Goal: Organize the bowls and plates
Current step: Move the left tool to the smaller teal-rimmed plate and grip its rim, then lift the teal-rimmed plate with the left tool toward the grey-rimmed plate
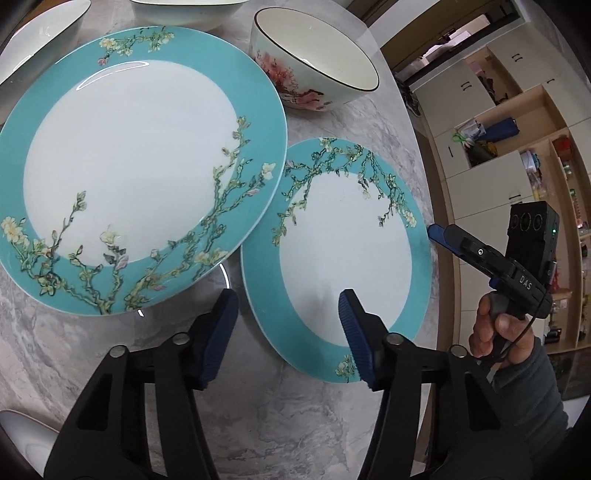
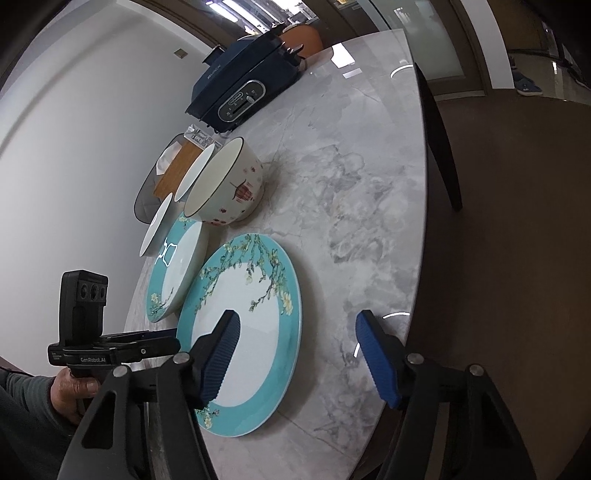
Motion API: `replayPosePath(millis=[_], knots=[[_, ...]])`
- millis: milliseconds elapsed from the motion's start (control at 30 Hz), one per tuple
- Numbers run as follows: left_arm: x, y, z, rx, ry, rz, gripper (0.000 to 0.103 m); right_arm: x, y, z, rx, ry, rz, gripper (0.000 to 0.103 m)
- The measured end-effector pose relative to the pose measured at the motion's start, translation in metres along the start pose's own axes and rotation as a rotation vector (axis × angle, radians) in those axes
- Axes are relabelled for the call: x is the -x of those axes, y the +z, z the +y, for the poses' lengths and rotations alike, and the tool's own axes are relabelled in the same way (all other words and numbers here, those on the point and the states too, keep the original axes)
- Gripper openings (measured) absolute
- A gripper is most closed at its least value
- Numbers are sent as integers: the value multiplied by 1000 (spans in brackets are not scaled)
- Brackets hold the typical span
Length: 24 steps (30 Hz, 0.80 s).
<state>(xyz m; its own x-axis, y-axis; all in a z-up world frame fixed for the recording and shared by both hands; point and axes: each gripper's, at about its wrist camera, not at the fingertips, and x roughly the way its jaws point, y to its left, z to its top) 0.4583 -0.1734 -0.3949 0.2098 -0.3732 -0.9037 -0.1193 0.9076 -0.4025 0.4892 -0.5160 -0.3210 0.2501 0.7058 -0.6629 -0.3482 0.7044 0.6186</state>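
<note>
A large teal-rimmed plate (image 1: 129,166) with blossom branches lies on the marble table (image 1: 280,417). A smaller matching plate (image 1: 343,258) lies to its right, its left edge under the large plate's rim. A floral bowl (image 1: 314,59) stands behind them. My left gripper (image 1: 286,332) is open and empty, hovering over the small plate's near-left edge. My right gripper (image 2: 295,354) is open and empty over the small plate (image 2: 243,332); its left pad is above the plate's white centre. The right gripper also shows in the left wrist view (image 1: 439,232) beside the plate's right edge.
White bowls (image 1: 184,11) and a white dish (image 1: 40,33) stand at the back. In the right wrist view a dark blue appliance (image 2: 243,85) and a wooden-lidded tray (image 2: 173,170) lie further along the table. The table's edge (image 2: 417,295) is close on the right.
</note>
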Motion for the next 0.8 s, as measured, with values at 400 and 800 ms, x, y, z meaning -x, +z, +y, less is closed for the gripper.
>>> replayPosePath(millis=[400,800], knots=[[8,0,11,43,-16,16,31,-10,4,7,31,18,63,56],[12,4,27,85,6,30,11,-19,4,9,30,-12,109,24]])
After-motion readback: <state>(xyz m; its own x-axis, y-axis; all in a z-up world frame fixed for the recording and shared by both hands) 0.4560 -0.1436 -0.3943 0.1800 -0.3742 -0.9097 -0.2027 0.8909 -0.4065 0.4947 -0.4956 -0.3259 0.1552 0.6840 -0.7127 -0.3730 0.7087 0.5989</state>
